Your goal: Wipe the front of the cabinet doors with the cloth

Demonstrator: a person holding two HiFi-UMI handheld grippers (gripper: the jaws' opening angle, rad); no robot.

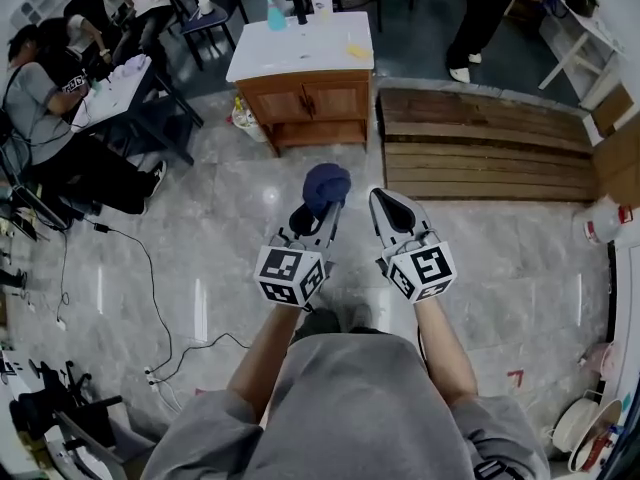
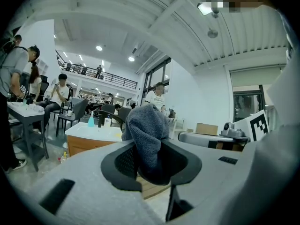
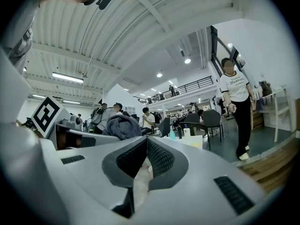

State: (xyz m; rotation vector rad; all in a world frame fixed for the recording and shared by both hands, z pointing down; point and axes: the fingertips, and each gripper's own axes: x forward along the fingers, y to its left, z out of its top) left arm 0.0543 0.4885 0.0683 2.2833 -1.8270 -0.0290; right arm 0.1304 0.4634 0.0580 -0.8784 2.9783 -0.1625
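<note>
Nearest the person, the left claw [image 1: 316, 216] is clamped on the cloth [image 1: 327, 186]. It is a dark blue towelling wad that bulges up and out past the jaw tips. The left gripper view shows the cloth [image 2: 146, 130] pinched between the two dark pads, with most of its bulk standing free above them. Just beside it, the right claw [image 1: 388, 206] is closed with nothing in it. In its own view the jaws [image 3: 146, 146] meet at the tips.

The cloth looks soft, light and limp. It will probably fold and drag rather than push flat, so the bunched grip near its middle seems sensible, leaving the free wad to press against wood.

Beyond the claws lies bare grey floor [image 1: 200, 218]. The cabinet [image 1: 305, 118] stands well apart, its two brown doors [image 1: 305, 101] facing this way under a white worktop [image 1: 300, 53] that carries a blue bottle [image 1: 276, 16]. Wooden decking [image 1: 480, 158] lies to its right. Wiping has not begun.
</note>
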